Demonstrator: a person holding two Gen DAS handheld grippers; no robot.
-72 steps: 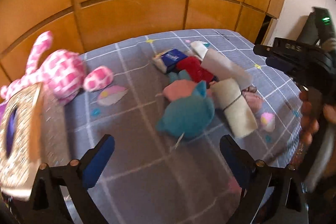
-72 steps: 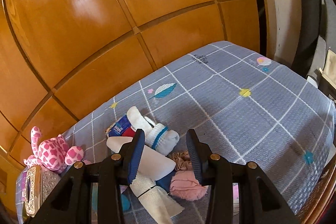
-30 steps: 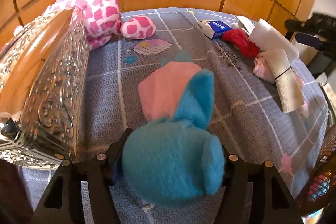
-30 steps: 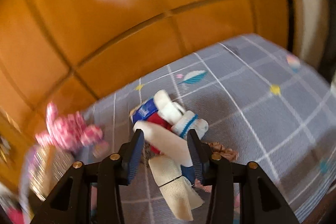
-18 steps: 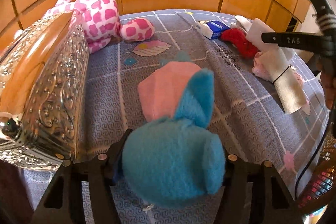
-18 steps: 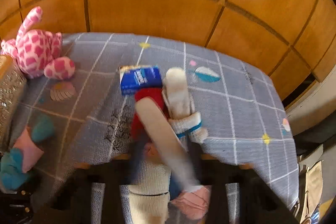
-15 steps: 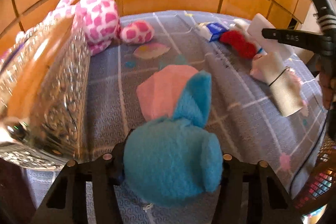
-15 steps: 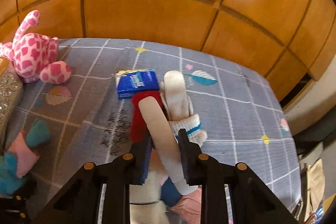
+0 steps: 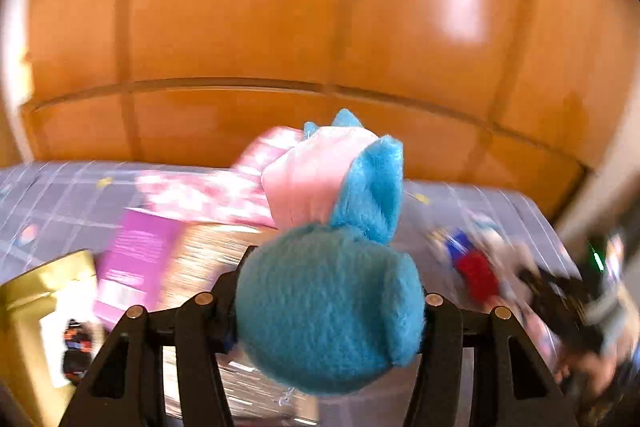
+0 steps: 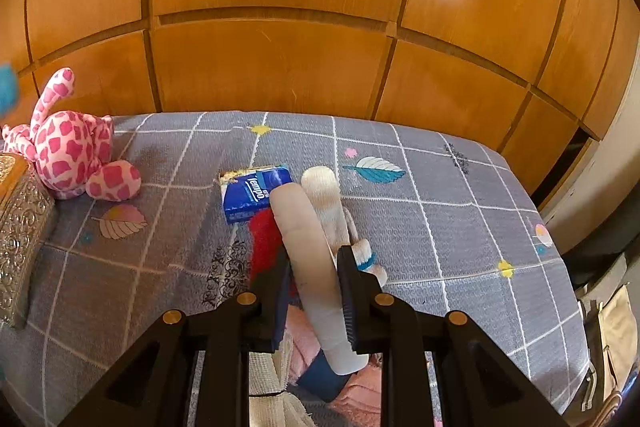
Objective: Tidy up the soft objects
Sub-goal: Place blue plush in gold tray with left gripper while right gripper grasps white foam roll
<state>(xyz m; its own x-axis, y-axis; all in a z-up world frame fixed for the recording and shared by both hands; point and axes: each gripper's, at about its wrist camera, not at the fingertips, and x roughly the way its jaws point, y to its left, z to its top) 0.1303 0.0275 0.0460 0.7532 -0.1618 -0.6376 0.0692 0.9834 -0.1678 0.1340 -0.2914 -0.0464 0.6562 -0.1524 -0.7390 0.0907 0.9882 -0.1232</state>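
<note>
A: Left claw (image 9: 332, 301) is clenched around the fuzzy teal plush toy with the pink satin patch (image 9: 332, 279), gripping its round body between both jaws, ears pointing ahead of the tips.

B: And it's up off the bedspread, with the glossy orange wooden wall panels (image 9: 320, 27) filling the view beyond it. That whole view is smeared with blur.

A: Below the toy and to its left I make out a purple rectangular box (image 9: 136, 259) and a shiny gold tin (image 9: 44, 311) lower left. Behind the plush there's a pink-and-white blur, can't say what.

B: Over to the right claw (image 10: 314, 279). It's grasping a long pale beige rolled cloth (image 10: 312, 259), jaws pressed on both sides of it, the roll sticking out past the tips.

A: Just left of that roll lies a red fluffy piece (image 10: 266, 239), and ahead of it a blue packet of tissues (image 10: 256, 193). Right of the roll, touching it, a cream ribbed sock with a blue band (image 10: 332, 211).

B: Far left of the claw, a pink-and-white spotted plush animal (image 10: 72, 151) sits on the grey checked bedspread (image 10: 440, 227), beside an embossed silver box (image 10: 20, 227).
</note>
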